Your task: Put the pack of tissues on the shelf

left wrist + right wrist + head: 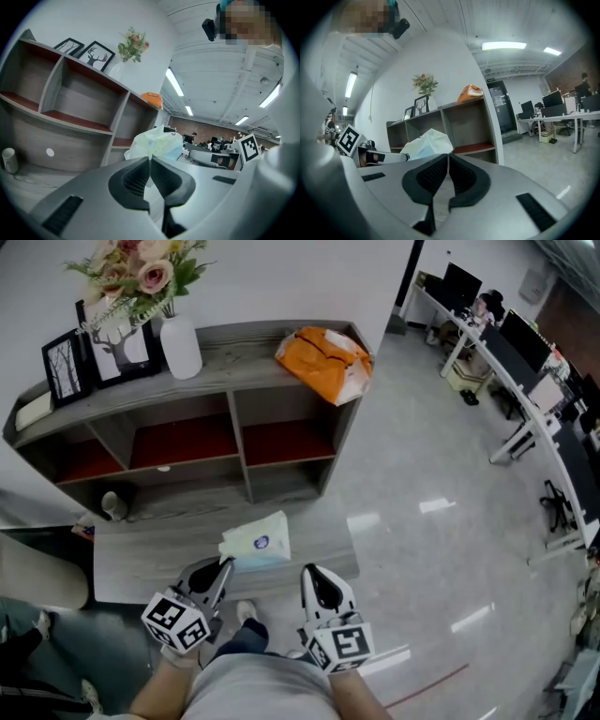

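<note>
The pack of tissues (257, 542), pale green and white with a blue mark, lies on the low grey table (131, 554) in front of the shelf (187, 442). My left gripper (223, 565) is shut and empty, its tips just short of the pack's near left corner. My right gripper (308, 574) is shut too, a little right of the pack and apart from it. The pack (154, 143) fills the middle of the left gripper view beyond the closed jaws. In the right gripper view the pack (426, 143) lies left of the tips (447, 156).
On top of the shelf are an orange bag (325, 360), a white vase of flowers (178, 343) and picture frames (66, 367). A white cup (112, 505) stands by the shelf's foot at the left. Desks with monitors (511, 343) line the far right across glossy floor.
</note>
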`<state>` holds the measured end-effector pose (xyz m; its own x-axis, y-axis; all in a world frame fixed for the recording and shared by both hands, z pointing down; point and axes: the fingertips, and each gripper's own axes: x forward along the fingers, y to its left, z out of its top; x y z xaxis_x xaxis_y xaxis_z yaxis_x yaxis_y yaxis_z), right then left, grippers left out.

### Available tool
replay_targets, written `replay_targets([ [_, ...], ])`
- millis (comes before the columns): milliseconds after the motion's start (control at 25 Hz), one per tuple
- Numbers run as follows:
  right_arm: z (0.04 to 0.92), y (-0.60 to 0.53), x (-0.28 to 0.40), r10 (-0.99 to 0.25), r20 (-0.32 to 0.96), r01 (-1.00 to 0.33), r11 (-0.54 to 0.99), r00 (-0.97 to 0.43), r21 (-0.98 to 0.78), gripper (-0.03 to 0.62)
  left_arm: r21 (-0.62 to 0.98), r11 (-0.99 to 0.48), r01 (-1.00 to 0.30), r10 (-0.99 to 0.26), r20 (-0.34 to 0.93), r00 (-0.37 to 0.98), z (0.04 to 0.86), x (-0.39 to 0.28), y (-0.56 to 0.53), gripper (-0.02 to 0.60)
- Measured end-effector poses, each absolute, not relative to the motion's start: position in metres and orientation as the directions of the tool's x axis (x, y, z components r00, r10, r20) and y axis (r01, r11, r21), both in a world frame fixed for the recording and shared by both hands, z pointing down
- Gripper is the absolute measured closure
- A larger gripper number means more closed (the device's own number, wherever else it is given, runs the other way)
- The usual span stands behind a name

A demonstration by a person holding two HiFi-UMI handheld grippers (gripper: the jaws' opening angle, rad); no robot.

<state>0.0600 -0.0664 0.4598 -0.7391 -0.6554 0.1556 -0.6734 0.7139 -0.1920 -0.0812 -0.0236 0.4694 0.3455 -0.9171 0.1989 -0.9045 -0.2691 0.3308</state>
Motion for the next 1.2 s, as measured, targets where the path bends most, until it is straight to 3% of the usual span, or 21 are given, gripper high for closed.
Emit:
replay_targets([
  [520, 0.45, -0.123, -0.02, -0.745, 0.144, -0.758, 0.632, -0.652, -0.16, 0.569, 0.324, -0.424, -0.845, -0.85, 0.179, 0.495, 0.466, -0.15, -0.103, 0.561],
  [1200, 0.447, -0.152, 0.025, -0.81, 0.146, -0.821, 0.546, -0.568, -0.168, 0.569, 0.266, -0.453, -0.851, -0.838, 0.199, 0.509, 0.456, -0.106, -0.185, 0.561],
])
